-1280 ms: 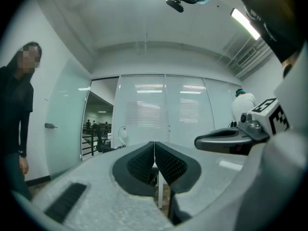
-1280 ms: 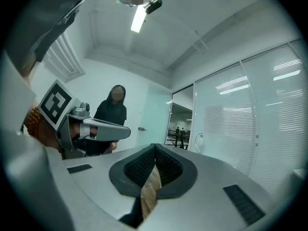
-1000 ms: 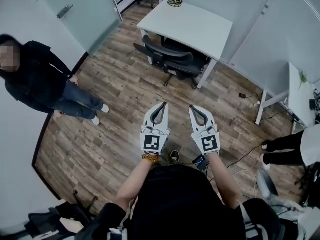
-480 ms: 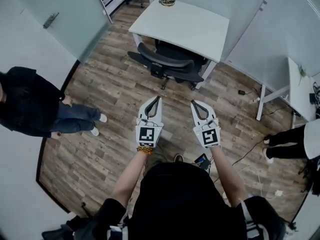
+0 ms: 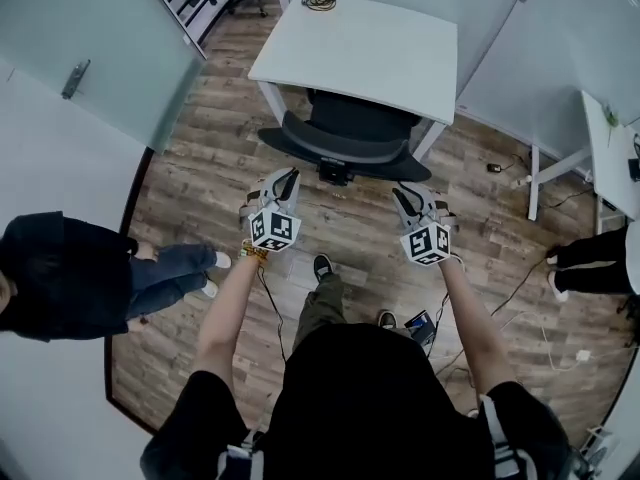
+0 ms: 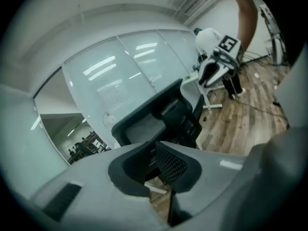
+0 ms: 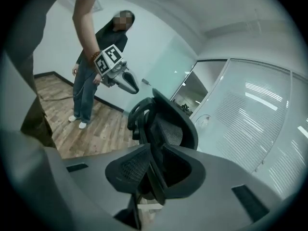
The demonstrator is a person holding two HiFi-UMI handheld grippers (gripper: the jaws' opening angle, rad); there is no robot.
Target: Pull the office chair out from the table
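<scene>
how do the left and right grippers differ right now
The left gripper has its jaws shut; the right gripper has its jaws opening slightly. The left gripper faces the left end of the chair back; the right gripper faces its right end. Shared: both are empty, both aim at the chair tucked under the table, and neither touches it.

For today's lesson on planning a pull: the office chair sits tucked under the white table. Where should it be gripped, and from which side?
Grip the top rim of the backrest, coming from the floor side, away from the table. Most of the chair sits under it, while the curved rim faces outward, so it probably suits a straight pull.
</scene>
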